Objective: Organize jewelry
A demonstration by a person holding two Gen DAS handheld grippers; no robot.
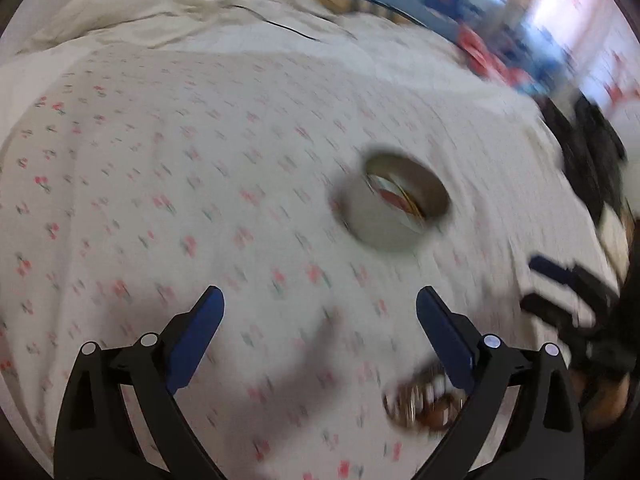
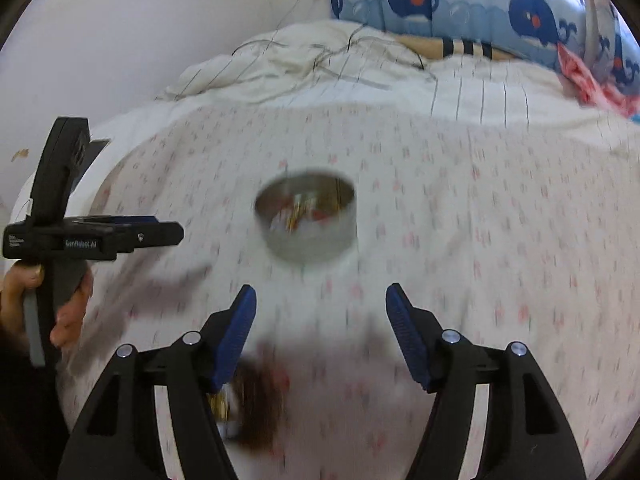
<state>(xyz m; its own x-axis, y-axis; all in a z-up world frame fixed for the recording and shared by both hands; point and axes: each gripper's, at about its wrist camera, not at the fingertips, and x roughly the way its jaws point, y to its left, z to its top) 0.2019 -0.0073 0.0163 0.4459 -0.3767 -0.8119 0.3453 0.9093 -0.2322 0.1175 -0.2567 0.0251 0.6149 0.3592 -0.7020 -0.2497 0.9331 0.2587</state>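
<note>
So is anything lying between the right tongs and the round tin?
Nothing visible. Only bare floral bedsheet lies between the open right tongs and the tin. The blurred jewelry pile sits nearer the camera, under the tongs' left finger, off that path.

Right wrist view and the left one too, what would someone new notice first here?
First, the round metal tin standing open in the middle of the flowered bedsheet, with small colourful pieces inside. Next, a blurred heap of jewelry on the sheet, close by the left tool, whose fingers are spread; the right tool is open too. At the far end lies a blue whale-print pillow.
</note>
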